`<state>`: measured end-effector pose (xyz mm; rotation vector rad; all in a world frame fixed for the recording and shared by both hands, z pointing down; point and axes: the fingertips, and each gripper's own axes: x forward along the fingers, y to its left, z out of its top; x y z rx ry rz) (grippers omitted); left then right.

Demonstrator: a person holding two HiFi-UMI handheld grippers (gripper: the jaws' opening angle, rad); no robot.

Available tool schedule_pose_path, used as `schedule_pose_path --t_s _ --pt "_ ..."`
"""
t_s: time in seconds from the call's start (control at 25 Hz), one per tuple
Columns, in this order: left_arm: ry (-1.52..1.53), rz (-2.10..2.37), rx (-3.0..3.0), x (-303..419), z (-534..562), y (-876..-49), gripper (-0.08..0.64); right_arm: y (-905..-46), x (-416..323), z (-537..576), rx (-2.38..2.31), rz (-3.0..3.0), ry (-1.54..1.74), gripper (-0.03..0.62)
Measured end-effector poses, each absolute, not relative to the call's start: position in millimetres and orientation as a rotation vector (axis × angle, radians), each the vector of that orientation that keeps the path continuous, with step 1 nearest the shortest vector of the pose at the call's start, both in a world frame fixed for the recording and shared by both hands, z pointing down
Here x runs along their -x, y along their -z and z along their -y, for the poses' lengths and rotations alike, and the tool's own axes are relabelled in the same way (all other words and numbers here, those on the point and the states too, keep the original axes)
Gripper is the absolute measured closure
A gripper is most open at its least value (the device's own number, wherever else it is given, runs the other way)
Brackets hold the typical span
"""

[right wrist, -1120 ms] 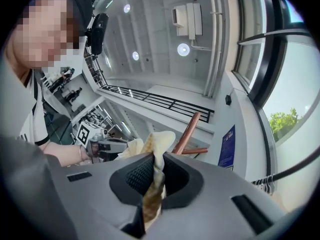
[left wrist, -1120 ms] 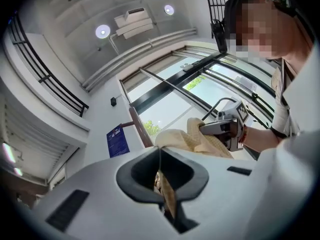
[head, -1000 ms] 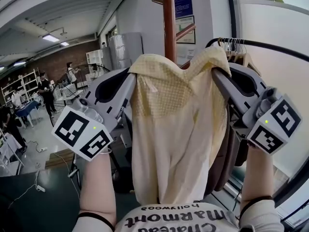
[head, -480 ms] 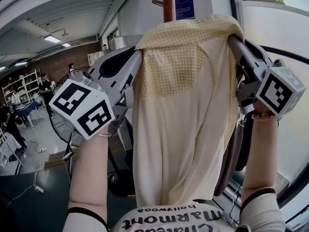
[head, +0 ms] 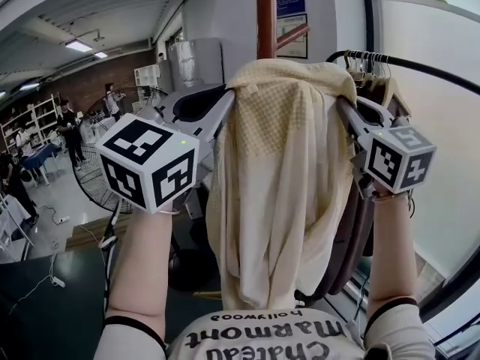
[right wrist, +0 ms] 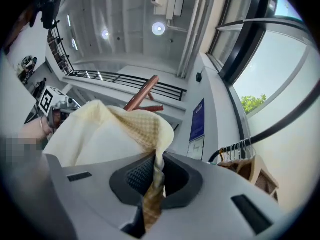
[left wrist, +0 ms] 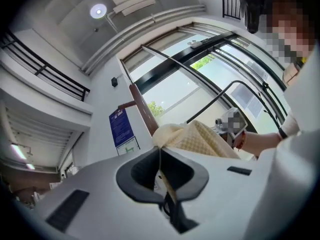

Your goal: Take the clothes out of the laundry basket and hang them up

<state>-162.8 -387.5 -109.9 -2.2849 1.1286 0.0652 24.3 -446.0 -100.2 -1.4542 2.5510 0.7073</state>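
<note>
My left gripper [left wrist: 161, 160] has its jaws pressed together on a thin edge of the pale yellow garment with the checked woven yoke [head: 279, 201]. The cloth runs down the seam between them, so the pads themselves are covered. My right gripper [right wrist: 153, 174] is clamped just as tightly on a twisted fold of the same cloth, which fills the slot and hides the contact faces there.

In the head view both grippers are raised high, close together, with the garment bunched over their tips and hanging straight down between my forearms. Its lower hem is cut off behind my white printed shirt [head: 270, 336] at the bottom edge.

Right behind the bunched top rises a brown wooden coat-stand post [head: 265, 17], its top out of frame. The cloth covers the spot where they would meet, so I cannot tell whether it touches the post or a peg.

To the right, a black clothes rail [head: 409, 64] carries hangers and runs out of frame. The brown clothes [head: 351, 238] below it are mostly hidden by the yellow garment and my right arm. On the left, a wire floor fan [head: 91, 172] is half hidden behind the left gripper's marker cube
</note>
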Motion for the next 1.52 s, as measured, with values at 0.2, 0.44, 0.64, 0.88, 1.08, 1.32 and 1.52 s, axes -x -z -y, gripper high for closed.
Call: schedule_pose_path --t_s 0.2,0.44,0.64,0.88,1.08,1.32,1.52 --pt "0.027 -1.038 2.342 150 372 74 0.546 44 10 441 1.349 -2.686 -0.692 0.554" --pt "-0.067 -0.977 2.435 134 370 43 0.546 7 37 428 1.223 -2.754 -0.649 0.557" --pt "-0.189 -0.972 2.429 132 358 40 0.546 -5 56 410 1.208 -2.745 -0.63 0.558" --pt "-0.318 -0.938 2.463 123 353 33 0.545 -10 65 402 1.216 -2.726 -0.599 0.558" --pt "-0.413 -0.892 2.505 120 342 28 0.545 -8 65 391 1.286 -2.636 -0.535 0.558" --pt "-0.391 -0.809 2.592 133 332 13 0.532 -11 58 386 1.469 -2.529 -0.522 0.555" --pt "-0.303 -0.739 2.689 142 317 -19 0.532 -19 57 376 1.602 -2.465 -0.476 0.555"
